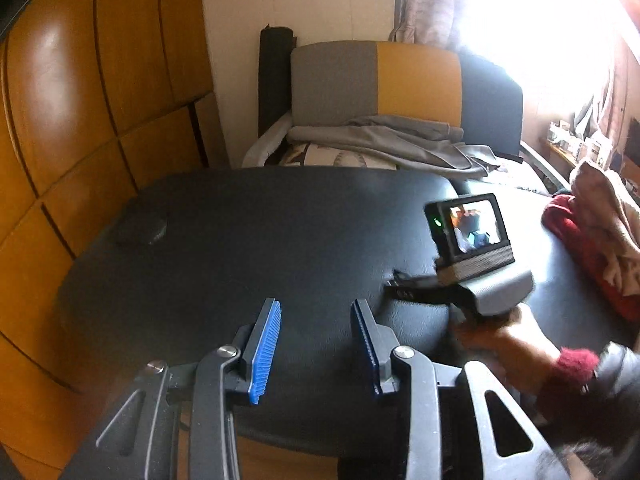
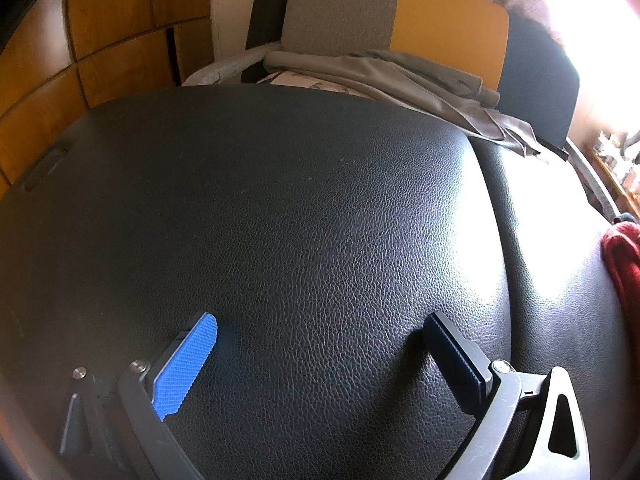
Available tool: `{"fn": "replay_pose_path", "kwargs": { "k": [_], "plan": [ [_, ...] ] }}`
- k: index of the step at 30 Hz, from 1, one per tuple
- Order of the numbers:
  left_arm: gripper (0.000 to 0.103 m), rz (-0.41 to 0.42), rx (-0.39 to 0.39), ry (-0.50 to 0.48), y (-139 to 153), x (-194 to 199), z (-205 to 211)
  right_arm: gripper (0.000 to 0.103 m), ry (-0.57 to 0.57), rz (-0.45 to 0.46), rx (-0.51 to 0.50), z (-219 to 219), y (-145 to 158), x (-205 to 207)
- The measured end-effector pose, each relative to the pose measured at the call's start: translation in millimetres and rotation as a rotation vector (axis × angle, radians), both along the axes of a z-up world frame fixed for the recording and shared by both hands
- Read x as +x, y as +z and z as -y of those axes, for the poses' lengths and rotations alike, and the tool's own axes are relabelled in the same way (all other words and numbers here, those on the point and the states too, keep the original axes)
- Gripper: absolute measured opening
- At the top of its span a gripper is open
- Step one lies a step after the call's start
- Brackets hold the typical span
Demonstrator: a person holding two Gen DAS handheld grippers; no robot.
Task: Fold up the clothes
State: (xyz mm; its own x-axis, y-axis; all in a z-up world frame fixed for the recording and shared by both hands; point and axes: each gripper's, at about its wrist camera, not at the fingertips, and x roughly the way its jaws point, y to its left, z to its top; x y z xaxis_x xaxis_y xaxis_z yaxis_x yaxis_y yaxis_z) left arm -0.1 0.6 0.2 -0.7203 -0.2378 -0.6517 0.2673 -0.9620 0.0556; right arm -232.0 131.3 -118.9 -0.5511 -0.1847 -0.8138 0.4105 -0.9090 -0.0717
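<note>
A heap of clothes lies at the right edge of the black leather table (image 1: 248,240): a dark red garment (image 1: 576,248) with a beige-pink one (image 1: 604,204) on top. The right wrist view shows only the red garment (image 2: 624,268), at the frame's right edge. A grey garment (image 1: 400,144) is draped over a chair seat behind the table. My left gripper (image 1: 316,308) is open over bare leather, holding nothing. My right gripper (image 2: 320,320) is spread wide open just above the leather, also with nothing in it. A hand (image 1: 504,340) holds its camera body (image 1: 474,232), left of the heap.
Glossy wooden cabinet panels (image 1: 80,120) close off the left side. A grey and yellow chair (image 1: 376,80) stands behind the table with the grey garment (image 2: 400,76) on it. A small black disc (image 1: 140,226) lies at the table's far left. A cluttered shelf (image 1: 576,144) sits under the bright window.
</note>
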Motion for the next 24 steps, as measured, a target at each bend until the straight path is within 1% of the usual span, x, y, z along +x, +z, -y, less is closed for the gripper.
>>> {"fn": "replay_pose_path", "kwargs": {
  "k": [2, 4, 5, 8, 9, 11, 13, 14, 15, 17, 18, 19, 22, 24],
  "plan": [
    [0.037, 0.001, -0.005, -0.01, 9.2, -6.1, -25.7, 0.103, -0.008, 0.007, 0.008, -5.0, 2.7, 1.0],
    [0.037, 0.002, -0.009, -0.02, 18.4, -12.1, -51.4, 0.103, -0.076, -0.023, 0.046, -23.6, 11.2, 10.9],
    [0.037, 0.002, -0.011, -0.025, 23.0, -15.2, -64.2, 0.103, -0.108, -0.052, 0.049, -40.0, 20.3, 20.2],
    [0.038, 0.004, -0.018, -0.04, 36.9, -24.3, -102.8, 0.103, -0.177, -0.11, -0.014, -96.9, 53.2, 49.8],
    [0.038, -0.003, -0.02, -0.05, 39.8, -26.8, -113.6, 0.103, -0.203, -0.129, -0.031, -116.7, 64.7, 59.9],
    [0.04, -0.035, -0.02, -0.084, 41.9, -30.5, -130.8, 0.103, -0.281, -0.175, -0.032, -163.6, 91.7, 83.9],
    [0.04, -0.061, -0.022, -0.146, 50.9, -35.5, -160.3, 0.103, -0.359, -0.2, -0.017, -207.5, 115.7, 105.4],
    [0.041, -0.073, -0.023, -0.181, 56.7, -38.2, -177.3, 0.103, -0.388, -0.201, -0.022, -223.7, 124.2, 113.7],
    [0.044, -0.085, -0.025, -0.217, 62.4, -40.9, -194.3, 0.103, -0.417, -0.207, -0.034, -242.1, 132.8, 123.0],
    [0.046, -0.109, -0.028, -0.288, 73.9, -46.3, -228.2, 0.103, -0.481, -0.239, -0.059, -280.5, 150.3, 145.7],
    [0.046, -0.106, -0.022, -0.323, 80.0, -49.4, -244.3, 0.103, -0.513, -0.259, -0.064, -295.2, 156.2, 155.1],
    [0.047, -0.085, -0.006, -0.356, 86.5, -53.0, -259.4, 0.103, -0.55, -0.283, -0.065, -311.0, 161.4, 165.3],
    [0.047, -0.084, 0.042, -0.46, 89.3, -53.1, -297.4, 0.103, -0.635, -0.354, -0.056, -351.1, 172.0, 187.8],
    [0.047, -0.105, 0.026, -0.511, 92.7, -59.4, -331.2, 0.103, -0.669, -0.378, -0.05, -366.3, 177.3, 197.3]
  ]
}}
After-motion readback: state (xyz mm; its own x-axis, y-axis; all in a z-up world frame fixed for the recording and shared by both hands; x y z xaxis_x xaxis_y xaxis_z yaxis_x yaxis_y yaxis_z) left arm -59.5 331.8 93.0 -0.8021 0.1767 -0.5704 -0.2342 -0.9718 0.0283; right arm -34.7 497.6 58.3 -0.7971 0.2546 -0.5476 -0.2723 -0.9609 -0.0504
